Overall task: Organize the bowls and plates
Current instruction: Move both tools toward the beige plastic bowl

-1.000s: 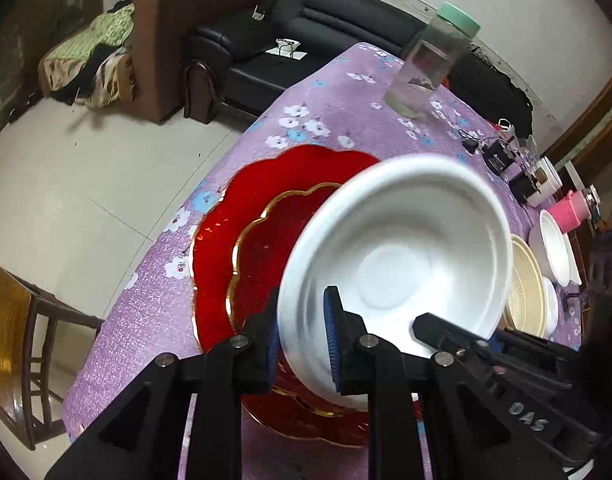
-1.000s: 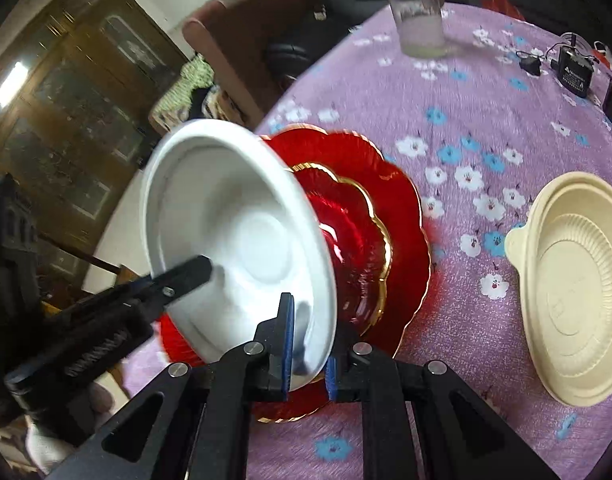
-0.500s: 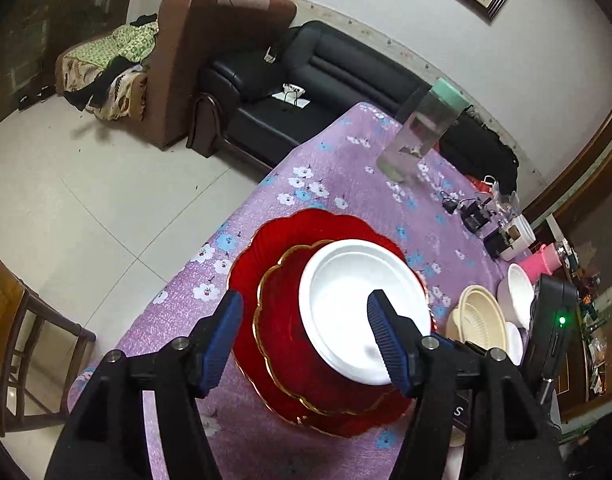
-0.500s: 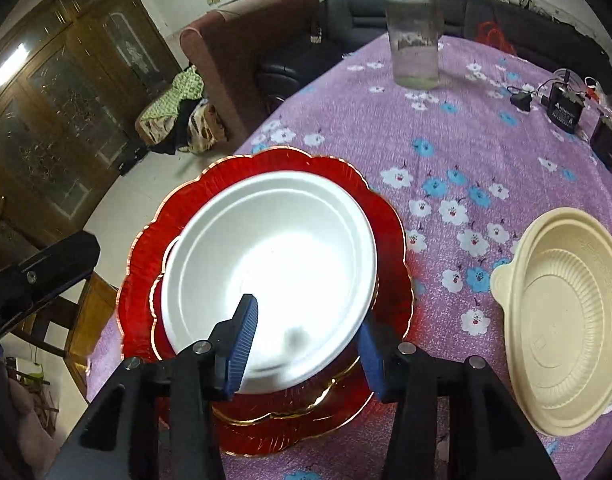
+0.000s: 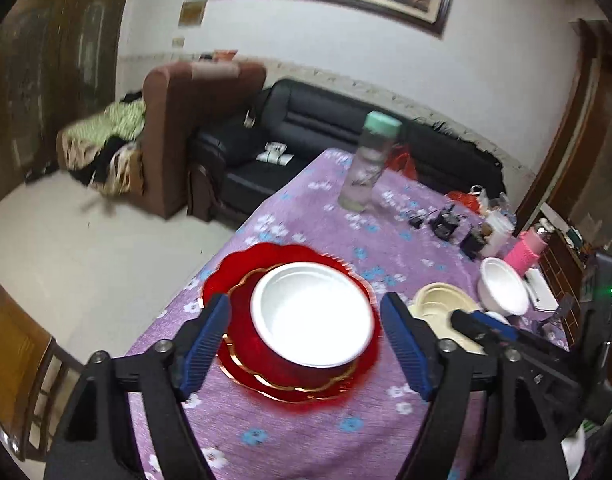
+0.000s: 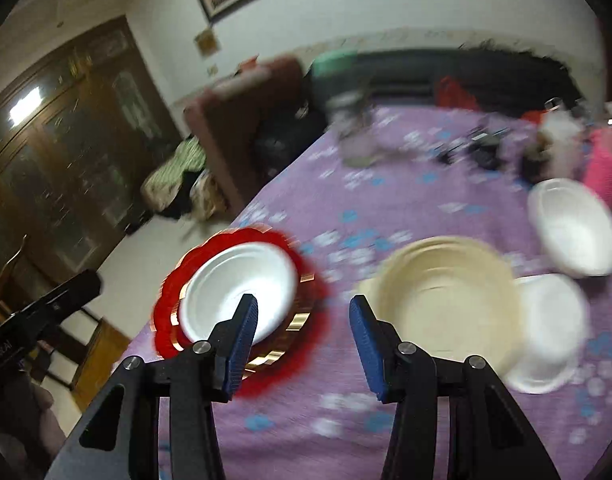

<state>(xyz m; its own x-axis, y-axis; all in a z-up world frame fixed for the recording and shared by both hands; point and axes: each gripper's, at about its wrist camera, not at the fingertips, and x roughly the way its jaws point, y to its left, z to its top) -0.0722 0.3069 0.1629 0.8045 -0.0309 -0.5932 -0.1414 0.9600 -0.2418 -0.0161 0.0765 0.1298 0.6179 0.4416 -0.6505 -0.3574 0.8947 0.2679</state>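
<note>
Between the released left tool's (image 5: 306, 346) spread fingers, below them, sits the white bowl (image 5: 312, 314).

Matt white foam-like bowl (image 5: 312, 314) sits on glossy gold-rimmed red plates (image 5: 226, 284) over floral purple cloth (image 5: 390, 256).

White bowl (image 5: 312, 316) sits upright, nested on stacked red gold-rimmed scalloped plates (image 5: 242, 316), lower centre of frame. Cream bowl (image 5: 440, 302) right of it; second white bowl (image 5: 502, 292) farther right.
</note>
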